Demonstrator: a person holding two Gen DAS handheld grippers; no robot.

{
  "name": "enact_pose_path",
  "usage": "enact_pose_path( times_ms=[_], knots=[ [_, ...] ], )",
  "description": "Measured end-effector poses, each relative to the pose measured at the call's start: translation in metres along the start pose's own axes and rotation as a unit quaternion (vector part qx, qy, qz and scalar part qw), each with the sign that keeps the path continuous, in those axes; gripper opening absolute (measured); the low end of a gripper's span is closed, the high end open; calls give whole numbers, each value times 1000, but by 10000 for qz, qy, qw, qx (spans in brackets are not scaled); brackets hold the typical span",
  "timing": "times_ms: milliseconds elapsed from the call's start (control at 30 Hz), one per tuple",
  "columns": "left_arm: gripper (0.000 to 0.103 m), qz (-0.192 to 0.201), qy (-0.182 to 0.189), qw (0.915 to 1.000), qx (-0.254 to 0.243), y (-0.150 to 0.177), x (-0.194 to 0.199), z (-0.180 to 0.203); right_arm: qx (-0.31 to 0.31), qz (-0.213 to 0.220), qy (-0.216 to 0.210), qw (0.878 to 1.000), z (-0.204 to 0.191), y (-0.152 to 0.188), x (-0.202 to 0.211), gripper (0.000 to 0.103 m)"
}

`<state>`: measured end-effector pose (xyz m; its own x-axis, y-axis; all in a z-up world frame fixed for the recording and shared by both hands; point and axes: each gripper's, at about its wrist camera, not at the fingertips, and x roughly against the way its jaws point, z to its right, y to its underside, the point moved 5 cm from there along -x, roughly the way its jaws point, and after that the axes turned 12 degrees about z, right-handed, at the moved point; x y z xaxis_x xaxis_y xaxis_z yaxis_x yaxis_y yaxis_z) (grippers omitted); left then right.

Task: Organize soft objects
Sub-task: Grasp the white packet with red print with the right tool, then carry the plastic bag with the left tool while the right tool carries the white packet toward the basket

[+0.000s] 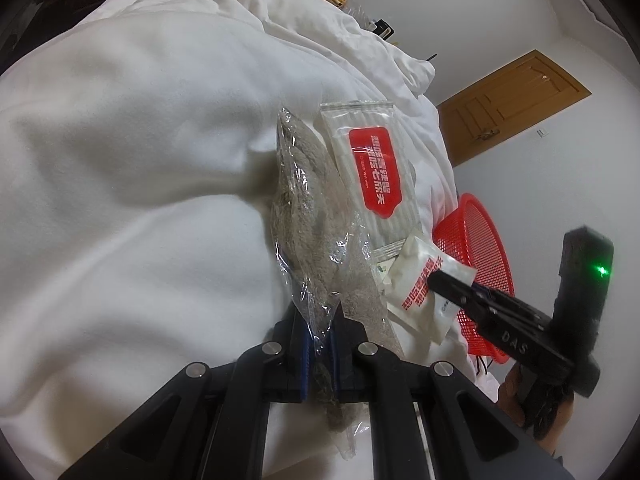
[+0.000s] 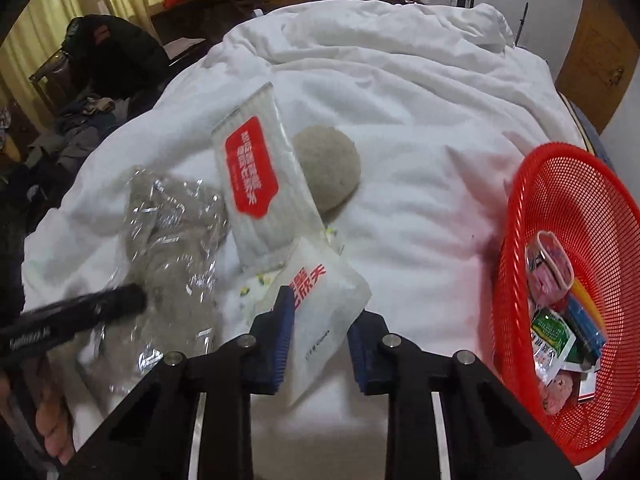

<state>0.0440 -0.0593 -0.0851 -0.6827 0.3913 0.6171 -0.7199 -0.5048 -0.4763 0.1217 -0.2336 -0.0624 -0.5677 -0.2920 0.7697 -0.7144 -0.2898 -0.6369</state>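
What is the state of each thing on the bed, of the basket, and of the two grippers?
Left gripper: fingers closed on the clear bag.
Clear bag: holds grey fabric, crumpled, pinched at one end.
Right gripper: fingers around the small white packet, contact unclear.
Small white packet: tilted.
Long wipes packet: sealed, lying on the duvet.
Grey ball: resting, partly hidden.
Red basket: tilted, partly filled.

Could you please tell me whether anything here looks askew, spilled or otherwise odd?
Nothing is spilled or damaged. The red plastic mesh basket tilts at the edge of the white duvet. The long white wipes packet with a red label leans across the grey round pad, beside the crinkled clear bag of grey cloth.
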Motion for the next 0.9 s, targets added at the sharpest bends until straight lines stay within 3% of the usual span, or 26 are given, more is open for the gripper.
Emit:
enact_pose_path(
  times_ms=[167,300,533,733,900],
  knots=[
    [6,-68,-50,9999,-57,2,-2,1,-366,-163,-467,9981,1,12,-3,24],
    [7,-78,-99,9999,-115,2,-3,2,-505,-207,-681,9962,1,16,6,13],
    [14,-267,14,9996,-41,3,-15,4,-596,299,-775,9948,22,28,54,6],
    [6,-23,85,9998,-153,4,-3,12,-1053,807,-753,9883,50,30,76,6],
    [4,165,478,9986,-139,2,19,28,-1257,1059,-614,9845,73,21,91,6]
  ],
)
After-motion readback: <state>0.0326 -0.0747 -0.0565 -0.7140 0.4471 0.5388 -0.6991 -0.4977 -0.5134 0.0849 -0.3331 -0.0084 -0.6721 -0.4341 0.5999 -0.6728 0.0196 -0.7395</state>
